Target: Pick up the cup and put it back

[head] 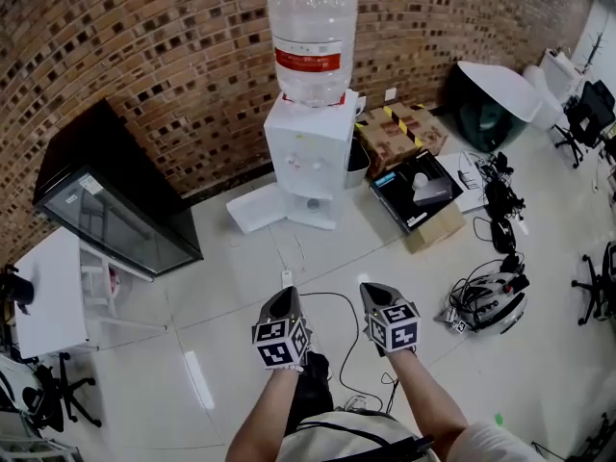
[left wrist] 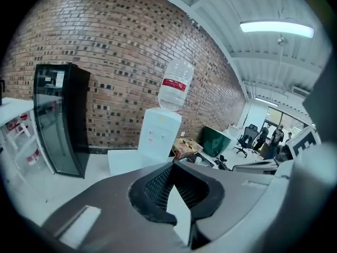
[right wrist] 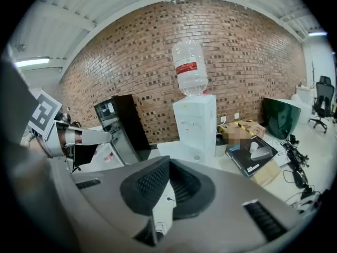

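A white water dispenser (head: 310,157) with a clear bottle (head: 312,37) on top stands against the brick wall, well ahead of both grippers. A small round grey thing (head: 314,203) sits in its tap recess; I cannot tell whether it is the cup. My left gripper (head: 284,295) and right gripper (head: 373,289) hang side by side over the white floor, both pointing at the dispenser. Both are shut, with nothing between their jaws. The left gripper view shows its jaws (left wrist: 172,166) meeting below the dispenser (left wrist: 158,136). The right gripper view shows the same (right wrist: 168,159), with the dispenser (right wrist: 196,125) ahead.
A black glass-door cabinet (head: 106,205) stands at the left, beside a white table (head: 48,292). A white board (head: 258,208) lies by the dispenser's foot. Cardboard boxes (head: 399,133), a black case (head: 419,191), a green bin (head: 491,104) and tangled cables (head: 491,296) fill the right. A cable (head: 332,301) runs between the grippers.
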### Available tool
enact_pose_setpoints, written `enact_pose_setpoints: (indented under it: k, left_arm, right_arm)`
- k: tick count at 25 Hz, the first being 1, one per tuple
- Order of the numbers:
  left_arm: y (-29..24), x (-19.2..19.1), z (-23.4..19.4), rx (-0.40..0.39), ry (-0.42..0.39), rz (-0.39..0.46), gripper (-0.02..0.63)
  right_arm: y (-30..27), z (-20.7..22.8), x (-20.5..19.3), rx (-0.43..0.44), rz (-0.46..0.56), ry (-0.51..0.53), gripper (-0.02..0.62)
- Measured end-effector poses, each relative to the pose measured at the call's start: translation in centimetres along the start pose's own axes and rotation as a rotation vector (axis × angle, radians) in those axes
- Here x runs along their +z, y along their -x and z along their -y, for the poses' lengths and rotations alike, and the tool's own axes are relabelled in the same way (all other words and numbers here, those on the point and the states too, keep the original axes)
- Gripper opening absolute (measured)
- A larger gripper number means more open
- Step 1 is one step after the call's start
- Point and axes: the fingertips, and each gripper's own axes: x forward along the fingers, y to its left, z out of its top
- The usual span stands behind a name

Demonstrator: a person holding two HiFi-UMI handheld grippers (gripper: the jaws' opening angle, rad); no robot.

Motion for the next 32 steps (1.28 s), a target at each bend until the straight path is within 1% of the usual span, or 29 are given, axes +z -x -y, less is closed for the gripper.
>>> enact_pose_setpoints:
  k: [3,9,12,15,19,24,32]
  left_arm:
    - [2.9,-2.1,2.7,-0.004,-0.005,-0.001,0.000]
    - [8.6,-5.3,7.5,-0.015,0.011,0.015,0.000]
    - [11.0,-6.0,9.2,-0.019,0.024,0.042,0.000]
    - [12.7,-6.1,10.6,-0.016,0.018,0.065,0.000]
    - [14.5,-6.2,11.4,-0.010,0.016,0.088,0.000]
    - [16.2,-6.4,11.6,-0.008,0.028,0.099,0.000]
    - [16.5,-6.2,11.1,-0.006,0.016,0.109,0.000]
  right_arm:
    - [4.4,-0.9,-1.8,0.026,0.008,0.014,0.011]
    - [12.5,-2.4,-3.2,0.076,0.048,0.050,0.011]
    - [15.4,-2.6,-3.4,0.096,0.073,0.062,0.011]
    - [17.8,-2.5,-3.3,0.105,0.099,0.056,0.011]
    - [19.3,-3.3,-3.5,0.118,0.133,0.044,0.011]
    - [20.1,-4.8,-3.4,0.124,0.143,0.061,0.011]
    - [20.5,-5.1,-3.2,0.109,0.153,0.073,0.011]
